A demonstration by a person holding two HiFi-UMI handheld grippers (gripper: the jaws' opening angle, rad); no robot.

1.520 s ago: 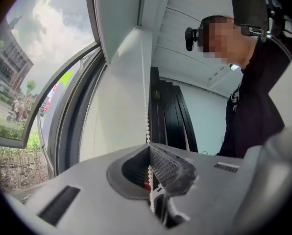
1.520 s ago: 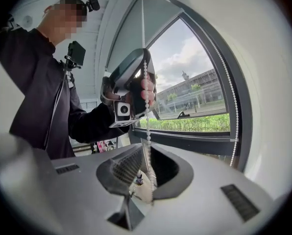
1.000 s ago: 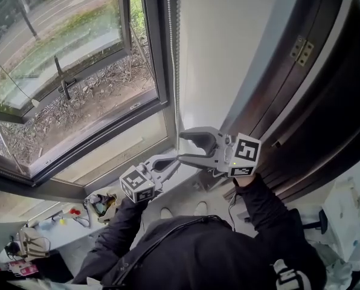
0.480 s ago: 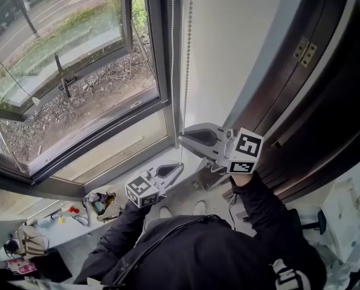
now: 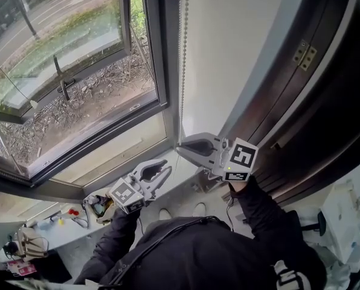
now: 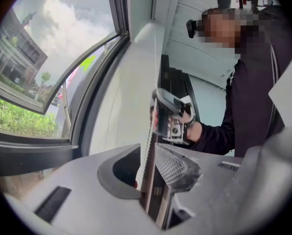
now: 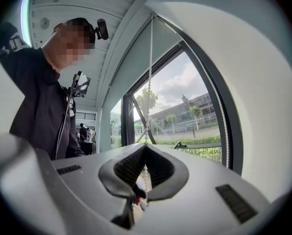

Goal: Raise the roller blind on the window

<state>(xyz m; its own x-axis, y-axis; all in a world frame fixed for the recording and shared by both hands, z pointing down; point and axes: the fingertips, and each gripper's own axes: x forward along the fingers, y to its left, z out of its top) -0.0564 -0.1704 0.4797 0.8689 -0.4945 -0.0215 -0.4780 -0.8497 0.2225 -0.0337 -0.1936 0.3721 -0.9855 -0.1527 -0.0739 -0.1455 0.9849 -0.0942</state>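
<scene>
A white bead chain (image 5: 181, 71) hangs down beside the dark window frame (image 5: 162, 59). My right gripper (image 5: 181, 147) is shut on it at its lower end. In the right gripper view the bead chain (image 7: 150, 58) runs from the top into the closed right gripper (image 7: 143, 166). A grey blind (image 7: 131, 67) covers the upper pane. My left gripper (image 5: 163, 170) sits lower and to the left, its jaws opening. In the left gripper view the bead chain (image 6: 148, 146) passes through the left gripper (image 6: 151, 166) with a gap at the pads. The right gripper (image 6: 169, 116) is above.
A white wall (image 5: 228, 47) stands right of the chain, with a dark wooden door (image 5: 313, 89) further right. The window sill (image 5: 125, 156) lies below the glass. A cluttered desk corner (image 5: 77, 213) is at the lower left.
The right gripper has shut on the bead chain and come down a little. The left gripper has dropped down and to the left, and its jaws have parted off the chain.
</scene>
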